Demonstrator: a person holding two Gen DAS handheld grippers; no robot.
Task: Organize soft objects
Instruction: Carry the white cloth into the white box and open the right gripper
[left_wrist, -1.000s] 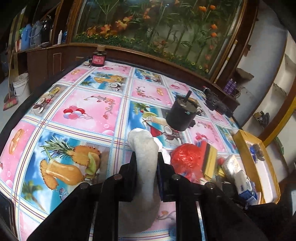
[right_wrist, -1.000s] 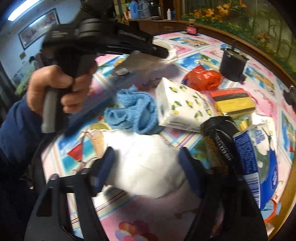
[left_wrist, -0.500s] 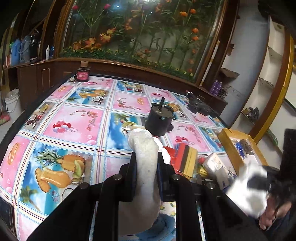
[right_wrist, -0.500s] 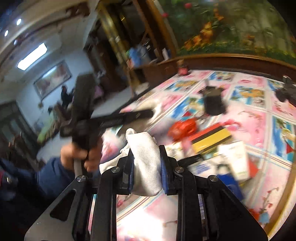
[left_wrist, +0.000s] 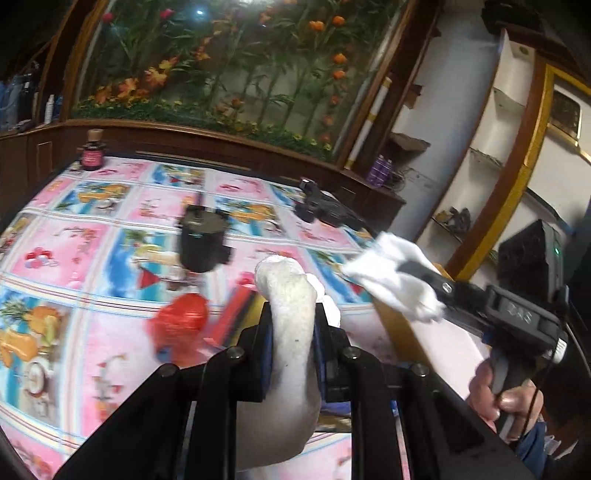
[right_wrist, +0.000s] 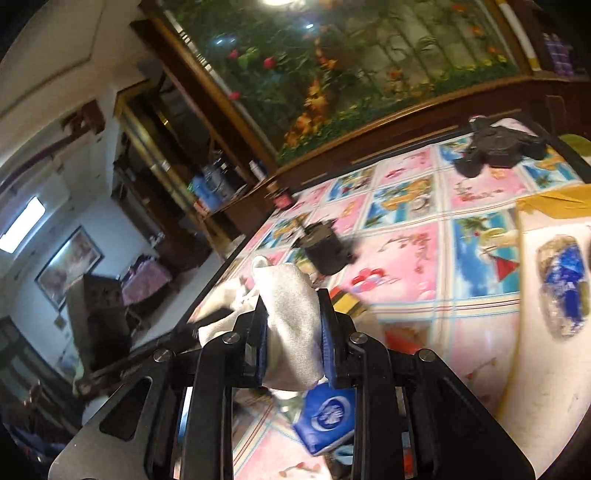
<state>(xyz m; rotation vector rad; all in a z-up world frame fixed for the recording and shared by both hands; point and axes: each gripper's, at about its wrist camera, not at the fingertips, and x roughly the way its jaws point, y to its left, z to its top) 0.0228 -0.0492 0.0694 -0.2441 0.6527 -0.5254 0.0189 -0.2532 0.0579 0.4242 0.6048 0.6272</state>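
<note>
My left tongs (left_wrist: 293, 343) are clamped on a long off-white sock (left_wrist: 288, 354), which stands up between the pads and droops over toward the camera below them. Just left of these tongs, on the tabletop (left_wrist: 92, 251) with its pink-and-blue fruit-print cover, lies a crumpled red plastic bag (left_wrist: 181, 317), and beside it, right against the left finger, a red, yellow and black striped sponge block (left_wrist: 236, 314). Right of the tongs I see my right tongs (left_wrist: 406, 280) from the side, carried above the tabletop and pinched on a bunched white cloth (left_wrist: 391, 273). It hangs over the edge of a shallow yellow-rimmed tray (left_wrist: 397, 328) with a pale floor.

Through the right wrist camera the same white cloth (right_wrist: 291, 325) fills the narrow gap between the closed pads. Directly under those tongs lies a blue packet with a white round logo (right_wrist: 325, 421). Ahead and slightly left of the left tongs stands a black cylindrical pot with a stick rising from it (left_wrist: 203, 243). Farther off, ahead and right, a black gadget (left_wrist: 325, 210) sits near the tabletop's far edge, and at the far left corner there is a small dark-red jar with a cork top (left_wrist: 92, 155).
</note>
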